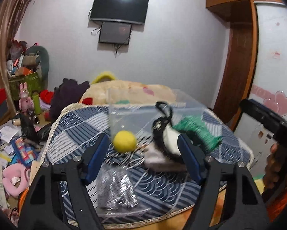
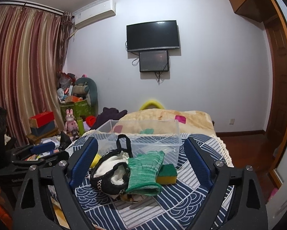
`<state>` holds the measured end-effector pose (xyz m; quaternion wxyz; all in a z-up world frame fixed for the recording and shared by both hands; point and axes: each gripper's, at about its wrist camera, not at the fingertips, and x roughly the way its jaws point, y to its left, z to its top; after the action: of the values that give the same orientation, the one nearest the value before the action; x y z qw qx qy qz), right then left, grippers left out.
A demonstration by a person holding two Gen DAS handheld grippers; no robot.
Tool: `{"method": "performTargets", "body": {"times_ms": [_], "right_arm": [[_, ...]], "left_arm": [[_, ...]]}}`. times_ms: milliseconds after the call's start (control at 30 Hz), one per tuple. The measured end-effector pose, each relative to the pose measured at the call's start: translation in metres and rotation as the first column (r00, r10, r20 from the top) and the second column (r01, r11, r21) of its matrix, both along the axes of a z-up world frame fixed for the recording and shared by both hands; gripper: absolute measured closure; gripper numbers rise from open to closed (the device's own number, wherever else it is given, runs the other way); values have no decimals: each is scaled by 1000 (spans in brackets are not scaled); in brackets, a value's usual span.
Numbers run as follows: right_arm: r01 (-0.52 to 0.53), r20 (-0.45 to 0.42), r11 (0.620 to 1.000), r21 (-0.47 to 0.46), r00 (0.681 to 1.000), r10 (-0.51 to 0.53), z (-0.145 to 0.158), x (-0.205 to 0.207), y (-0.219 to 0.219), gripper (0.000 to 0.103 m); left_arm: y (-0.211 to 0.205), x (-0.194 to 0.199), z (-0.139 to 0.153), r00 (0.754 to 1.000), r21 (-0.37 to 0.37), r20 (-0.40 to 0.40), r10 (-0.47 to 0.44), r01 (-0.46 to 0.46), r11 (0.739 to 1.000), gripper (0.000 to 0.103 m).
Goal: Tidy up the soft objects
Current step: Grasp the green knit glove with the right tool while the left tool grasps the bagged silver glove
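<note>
On a table with a blue patterned cloth (image 2: 162, 207) lie a yellow ball (image 1: 124, 141), a black-and-white fabric pouch (image 2: 110, 173), a green knit glove (image 2: 145, 170) and a yellow-green sponge (image 2: 167, 174). A clear plastic bin (image 2: 143, 138) stands behind them, also in the left wrist view (image 1: 143, 113). A silvery black cloth (image 1: 114, 189) lies near the front edge. My left gripper (image 1: 143, 153) is open, jaws either side of the ball and pouch. My right gripper (image 2: 141, 163) is open, jaws either side of the pouch and glove. Both hold nothing.
A bed with a beige blanket (image 2: 162, 118) lies behind the table. The floor at left is cluttered with toys, boxes and papers (image 1: 15, 153). A wardrobe and wooden door frame (image 1: 239, 57) stand at right. The right gripper's body (image 1: 274, 126) shows at the left view's right edge.
</note>
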<state>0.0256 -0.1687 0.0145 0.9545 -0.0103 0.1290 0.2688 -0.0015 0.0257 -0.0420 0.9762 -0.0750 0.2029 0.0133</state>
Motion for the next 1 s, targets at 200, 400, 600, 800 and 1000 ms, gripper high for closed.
{"method": "performTargets", "body": {"times_ms": [200, 400, 600, 800, 1000], "right_arm": [[-23, -53, 999, -33, 998, 21, -13, 8, 7, 27], [-79, -120, 996, -31, 990, 75, -23, 14, 15, 35], [-116, -157, 990, -80, 982, 102, -35, 15, 32, 38], [-105, -153, 988, -109, 984, 88, -39, 14, 42, 40], [-13, -189, 993, -116, 982, -9, -46, 30, 30, 48]], "left_arm": [[18, 3, -17, 997, -2, -58, 42, -42, 999, 29], [24, 8, -45, 987, -15, -160, 32, -35, 999, 29], [28, 12, -68, 974, -22, -225, 28, -34, 999, 30], [28, 13, -75, 971, -32, -237, 15, -24, 999, 57], [17, 8, -69, 977, -15, -215, -13, 10, 1000, 68]]}}
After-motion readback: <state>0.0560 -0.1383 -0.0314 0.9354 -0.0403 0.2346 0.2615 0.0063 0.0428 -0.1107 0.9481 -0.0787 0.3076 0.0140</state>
